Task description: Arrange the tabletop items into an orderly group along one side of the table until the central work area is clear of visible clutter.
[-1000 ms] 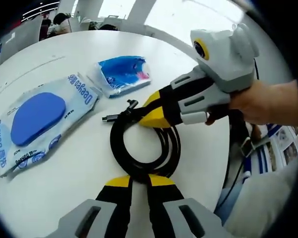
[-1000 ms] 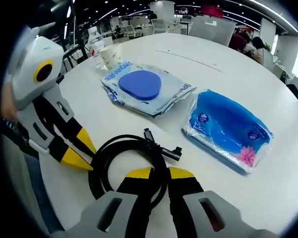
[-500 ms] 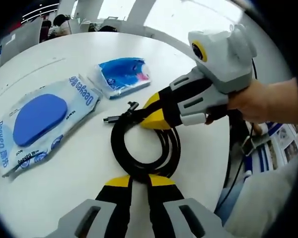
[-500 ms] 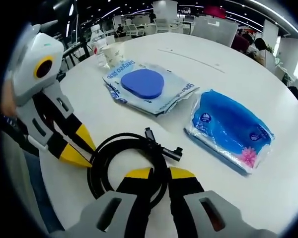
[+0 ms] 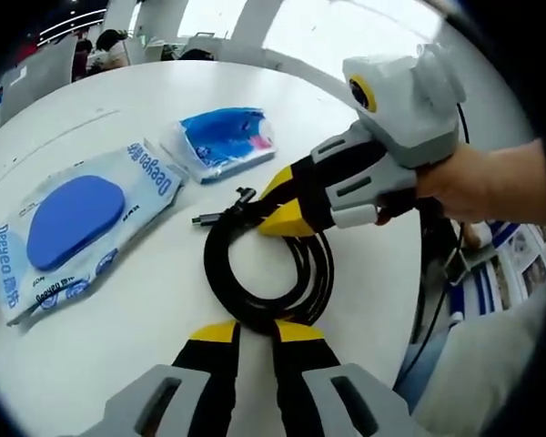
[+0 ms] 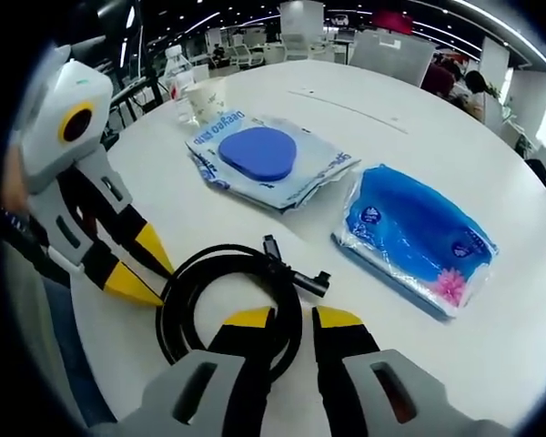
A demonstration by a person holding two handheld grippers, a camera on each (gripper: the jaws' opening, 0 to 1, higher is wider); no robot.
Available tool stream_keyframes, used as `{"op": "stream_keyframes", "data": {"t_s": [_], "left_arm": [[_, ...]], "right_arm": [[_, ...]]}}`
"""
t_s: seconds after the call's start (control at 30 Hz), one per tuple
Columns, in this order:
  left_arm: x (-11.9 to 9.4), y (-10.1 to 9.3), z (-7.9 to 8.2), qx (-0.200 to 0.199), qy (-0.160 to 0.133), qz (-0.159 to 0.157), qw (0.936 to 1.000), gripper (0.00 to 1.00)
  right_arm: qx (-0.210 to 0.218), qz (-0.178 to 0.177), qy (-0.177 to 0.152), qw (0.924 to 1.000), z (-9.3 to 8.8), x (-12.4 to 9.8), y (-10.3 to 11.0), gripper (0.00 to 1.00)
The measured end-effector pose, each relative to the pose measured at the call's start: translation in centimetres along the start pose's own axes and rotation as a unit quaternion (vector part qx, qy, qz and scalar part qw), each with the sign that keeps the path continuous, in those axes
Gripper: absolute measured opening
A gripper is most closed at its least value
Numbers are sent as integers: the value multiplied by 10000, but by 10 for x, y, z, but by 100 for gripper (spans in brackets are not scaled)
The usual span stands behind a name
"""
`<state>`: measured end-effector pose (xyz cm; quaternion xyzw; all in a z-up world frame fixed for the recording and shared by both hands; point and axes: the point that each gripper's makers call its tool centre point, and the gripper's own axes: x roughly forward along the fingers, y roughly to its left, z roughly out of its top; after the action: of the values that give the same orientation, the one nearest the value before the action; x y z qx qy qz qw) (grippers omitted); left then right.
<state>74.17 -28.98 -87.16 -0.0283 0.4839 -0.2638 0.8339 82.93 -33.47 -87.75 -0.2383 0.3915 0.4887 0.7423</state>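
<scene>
A coiled black cable (image 5: 220, 273) lies on the round white table (image 5: 118, 337). My left gripper (image 5: 257, 332) is shut on the coil's near side. At the far side my right gripper (image 5: 278, 205) clamps the strands next to the cable's plugs (image 5: 223, 211). In the right gripper view the coil (image 6: 220, 253) runs between my right gripper's (image 6: 294, 319) jaws, and the left gripper (image 6: 141, 269) bites its left edge. A pale wipes pack with a blue lid (image 5: 73, 223) (image 6: 259, 155) and a smaller blue pack (image 5: 223, 137) (image 6: 414, 232) lie flat beyond the cable.
A paper cup (image 6: 205, 98) and a plastic bottle (image 6: 175, 77) stand at the table's far left edge. A person's hand (image 5: 473, 182) holds the right gripper over the table's right edge. Chairs and other tables fill the room behind.
The right gripper's jaws stand slightly wider around the cable than half a second ago. The cable and both packs have kept their places.
</scene>
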Motion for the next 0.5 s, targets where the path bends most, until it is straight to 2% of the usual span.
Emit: {"op": "stream_keyframes", "data": {"t_s": [0.5], "left_arm": [[-4,2,2,80,-40,40,10000,13]], "right_arm": [[106,-59,-48,9999,0,-5,-3,15]]}}
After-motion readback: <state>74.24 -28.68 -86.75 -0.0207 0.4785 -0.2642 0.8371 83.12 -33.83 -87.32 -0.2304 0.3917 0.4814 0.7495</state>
